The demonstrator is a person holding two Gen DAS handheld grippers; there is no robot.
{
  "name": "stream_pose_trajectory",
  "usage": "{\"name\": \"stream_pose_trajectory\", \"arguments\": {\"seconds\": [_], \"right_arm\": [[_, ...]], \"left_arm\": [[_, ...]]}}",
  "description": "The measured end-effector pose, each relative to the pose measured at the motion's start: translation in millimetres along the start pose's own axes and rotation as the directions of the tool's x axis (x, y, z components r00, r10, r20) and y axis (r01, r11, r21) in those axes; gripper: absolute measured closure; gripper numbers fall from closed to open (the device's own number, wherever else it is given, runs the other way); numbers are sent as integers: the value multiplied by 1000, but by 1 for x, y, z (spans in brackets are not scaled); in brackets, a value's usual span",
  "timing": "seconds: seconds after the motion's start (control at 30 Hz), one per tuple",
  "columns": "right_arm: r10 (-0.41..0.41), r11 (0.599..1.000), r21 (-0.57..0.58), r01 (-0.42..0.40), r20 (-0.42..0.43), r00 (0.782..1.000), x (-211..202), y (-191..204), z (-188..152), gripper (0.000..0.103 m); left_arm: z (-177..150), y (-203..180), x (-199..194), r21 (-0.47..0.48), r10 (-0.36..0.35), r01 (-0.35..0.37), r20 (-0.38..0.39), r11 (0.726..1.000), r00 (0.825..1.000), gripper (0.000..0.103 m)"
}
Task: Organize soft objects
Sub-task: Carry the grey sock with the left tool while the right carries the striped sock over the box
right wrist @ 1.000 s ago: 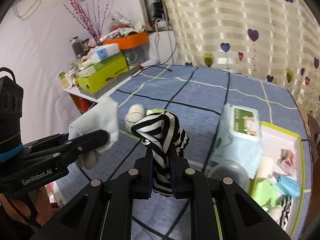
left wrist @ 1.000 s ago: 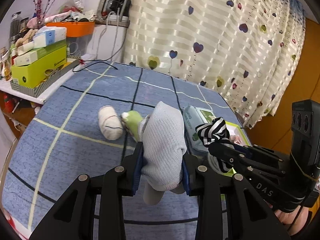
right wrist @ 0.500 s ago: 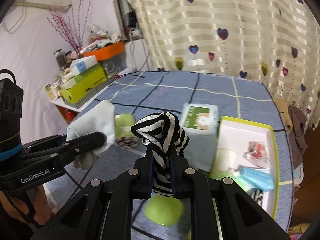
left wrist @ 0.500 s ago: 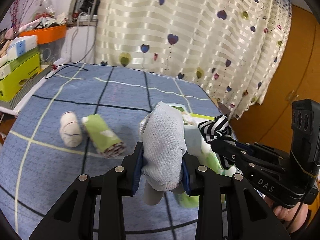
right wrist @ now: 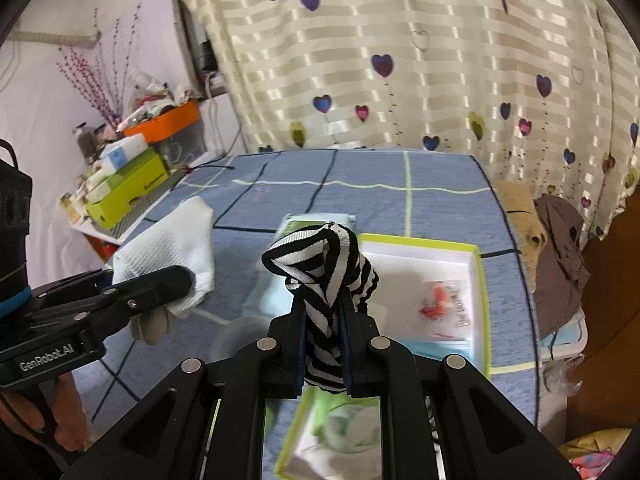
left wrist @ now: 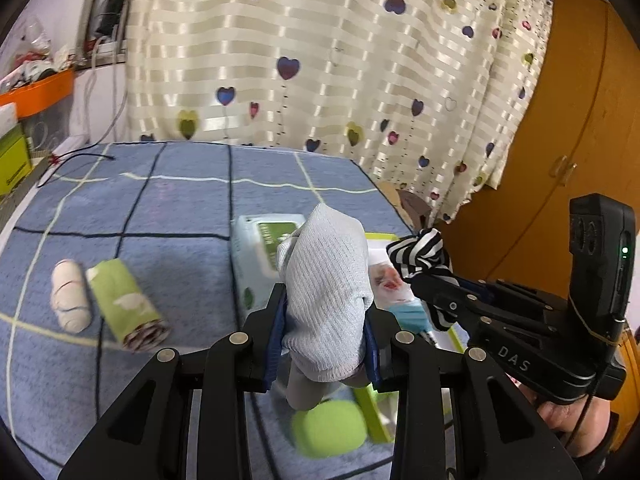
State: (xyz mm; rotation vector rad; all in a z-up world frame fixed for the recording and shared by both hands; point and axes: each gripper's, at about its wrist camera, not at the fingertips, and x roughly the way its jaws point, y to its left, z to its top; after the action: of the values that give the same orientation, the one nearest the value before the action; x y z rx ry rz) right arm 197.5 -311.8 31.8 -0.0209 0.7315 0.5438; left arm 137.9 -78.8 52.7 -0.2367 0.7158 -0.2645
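My left gripper (left wrist: 325, 334) is shut on a light grey sock (left wrist: 326, 280), held above the blue checked table; the sock also shows in the right wrist view (right wrist: 172, 248). My right gripper (right wrist: 324, 344) is shut on a black-and-white striped sock (right wrist: 326, 276), which also shows in the left wrist view (left wrist: 424, 254), held over a white tray with a lime rim (right wrist: 478, 280) that holds small packets and soft items. A rolled cream sock (left wrist: 70, 300) and a rolled green sock (left wrist: 126, 306) lie on the table at left.
A pack of wet wipes (left wrist: 256, 256) lies beside the tray. A green ball (left wrist: 328, 428) sits near the tray's front corner. A heart-print curtain (left wrist: 320, 60) hangs behind the table. Boxes and an orange bin (right wrist: 164, 120) crowd the left shelf. Clothes (right wrist: 560, 240) lie at right.
Both grippers have swung to the right with their socks, from over the rolled socks toward the tray. The tray and wipes now sit ahead of both. Grips are unchanged.
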Motion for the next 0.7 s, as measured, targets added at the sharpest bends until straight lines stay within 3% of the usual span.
{"name": "stream_pose_trajectory", "arguments": {"seconds": [0.37, 0.7], "right_arm": [[-47, 997, 55, 49, -43, 998, 22, -64, 4, 90], [-49, 997, 59, 56, -117, 992, 65, -91, 2, 90]], "left_arm": [[14, -25, 49, 45, -24, 27, -74, 999, 997, 69], [25, -33, 93, 50, -10, 18, -156, 999, 988, 69]]}}
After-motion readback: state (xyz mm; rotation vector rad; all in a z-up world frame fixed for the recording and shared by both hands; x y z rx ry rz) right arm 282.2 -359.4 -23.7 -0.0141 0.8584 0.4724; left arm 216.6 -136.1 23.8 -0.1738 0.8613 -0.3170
